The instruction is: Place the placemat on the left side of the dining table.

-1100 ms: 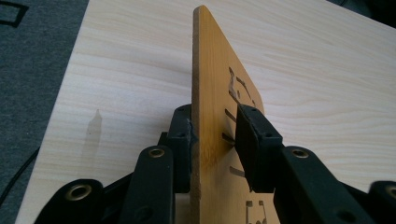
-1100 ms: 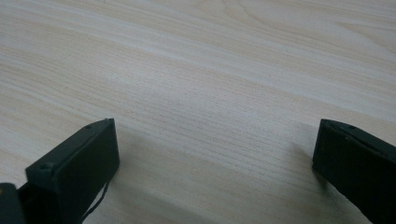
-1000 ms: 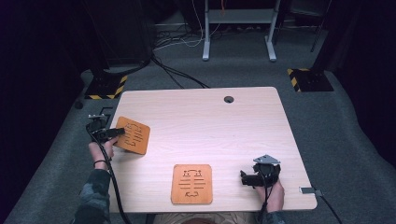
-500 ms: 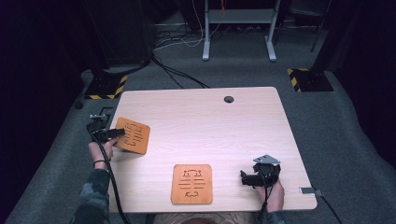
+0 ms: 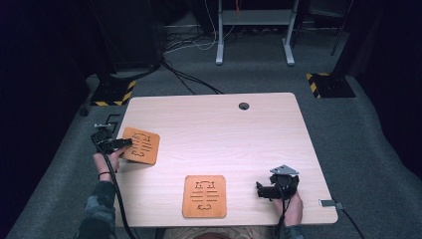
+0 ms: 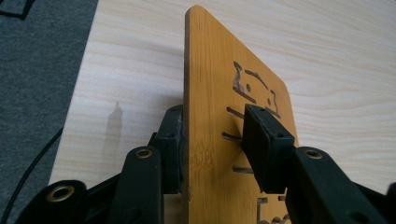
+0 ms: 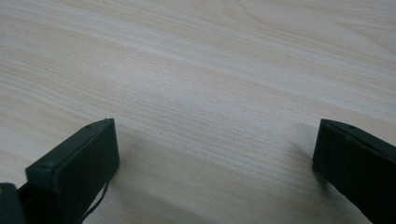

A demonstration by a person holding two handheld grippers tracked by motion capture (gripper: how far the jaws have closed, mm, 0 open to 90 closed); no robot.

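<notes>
Left gripper (image 5: 118,143) clamped on the edge of a cutout wooden coaster (image 5: 141,145) at the left side of the bench (image 5: 214,124), one jaw on each face, coaster tilted off the surface. Second matching coaster (image 5: 204,195) flat near the front edge, centre. Right gripper (image 5: 263,191) spread wide, holding nothing, low over bare bench at front right.

Bare table (image 5: 239,134) between 2 coasters: held one (image 5: 142,145), flat one (image 5: 204,195).

A grey metal stand (image 5: 254,30), loose floor cables (image 5: 189,79) and two hazard-striped bases (image 5: 328,84) sit beyond the table (image 5: 239,129)
</notes>
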